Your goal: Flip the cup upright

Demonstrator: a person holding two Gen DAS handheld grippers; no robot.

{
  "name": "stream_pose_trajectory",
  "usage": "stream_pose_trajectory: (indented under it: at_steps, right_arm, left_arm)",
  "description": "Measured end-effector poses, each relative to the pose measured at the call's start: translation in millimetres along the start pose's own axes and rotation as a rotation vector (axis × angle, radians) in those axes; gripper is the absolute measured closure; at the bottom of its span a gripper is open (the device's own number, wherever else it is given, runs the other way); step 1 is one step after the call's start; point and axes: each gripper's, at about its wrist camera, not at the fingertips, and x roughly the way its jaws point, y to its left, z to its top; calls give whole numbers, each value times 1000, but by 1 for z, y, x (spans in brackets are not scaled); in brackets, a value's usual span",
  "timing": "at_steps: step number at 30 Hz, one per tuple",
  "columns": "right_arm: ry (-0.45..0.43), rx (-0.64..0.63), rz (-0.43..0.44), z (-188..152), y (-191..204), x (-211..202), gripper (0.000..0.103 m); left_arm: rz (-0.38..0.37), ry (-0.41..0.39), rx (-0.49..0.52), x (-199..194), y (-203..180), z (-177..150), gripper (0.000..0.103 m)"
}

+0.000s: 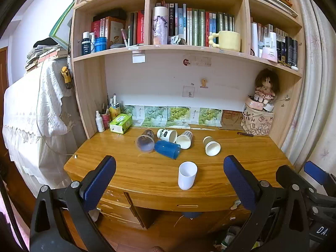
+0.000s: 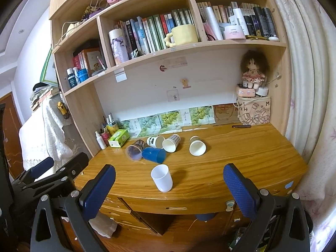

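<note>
A white plastic cup (image 1: 187,175) stands upright near the front edge of the wooden desk (image 1: 252,157); it also shows in the right wrist view (image 2: 161,177). Behind it several cups lie on their sides: a clear one (image 1: 145,141), a blue one (image 1: 167,149), a leaf-print paper cup (image 1: 167,135), a checked paper cup (image 1: 184,139) and a dark-banded paper cup (image 1: 211,146). My left gripper (image 1: 169,180) is open and empty, held in front of the desk. My right gripper (image 2: 169,187) is open and empty too, beside the left one.
A green tissue box (image 1: 121,123), bottles and a pen holder stand at the desk's back left. A patterned box with a doll (image 1: 265,88) sits at the back right. Bookshelves rise above. Drawers (image 1: 184,204) are below the desk front. A curtain hangs on the right.
</note>
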Motion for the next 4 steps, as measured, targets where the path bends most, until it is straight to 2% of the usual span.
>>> stream_pose_trajectory:
  at_steps: [4]
  right_arm:
    - [-4, 0, 5, 0, 1, -1, 0]
  left_arm:
    - [-2, 2, 3, 0, 0, 0, 1]
